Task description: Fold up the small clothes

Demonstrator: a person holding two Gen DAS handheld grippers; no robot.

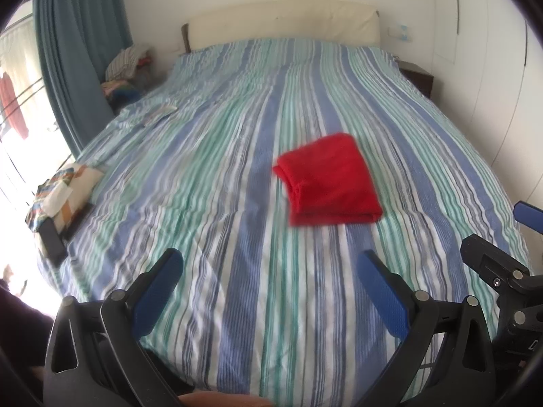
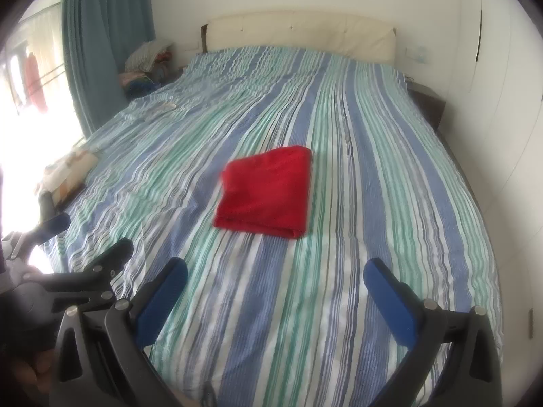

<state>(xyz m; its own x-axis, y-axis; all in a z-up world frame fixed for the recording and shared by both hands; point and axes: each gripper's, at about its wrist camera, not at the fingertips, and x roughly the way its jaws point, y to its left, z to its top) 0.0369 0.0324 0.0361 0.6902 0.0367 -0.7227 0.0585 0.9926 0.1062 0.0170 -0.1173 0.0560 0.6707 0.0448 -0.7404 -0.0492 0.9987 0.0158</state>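
A red cloth (image 1: 329,181) lies folded into a small rectangle on the striped bed cover (image 1: 237,203); it also shows in the right wrist view (image 2: 266,193). My left gripper (image 1: 271,261) is open and empty, held above the bed's near end, short of the cloth. My right gripper (image 2: 276,269) is open and empty too, also short of the cloth. Each gripper shows at the edge of the other's view: the right gripper (image 1: 509,271) and the left gripper (image 2: 78,264).
A patterned folded cloth (image 1: 64,190) and a dark flat object (image 1: 52,237) lie at the bed's left edge. A pile of clothes (image 1: 127,68) sits by the blue curtain (image 1: 74,61). A cream headboard (image 1: 285,22) and a dark nightstand (image 1: 419,78) stand at the far end.
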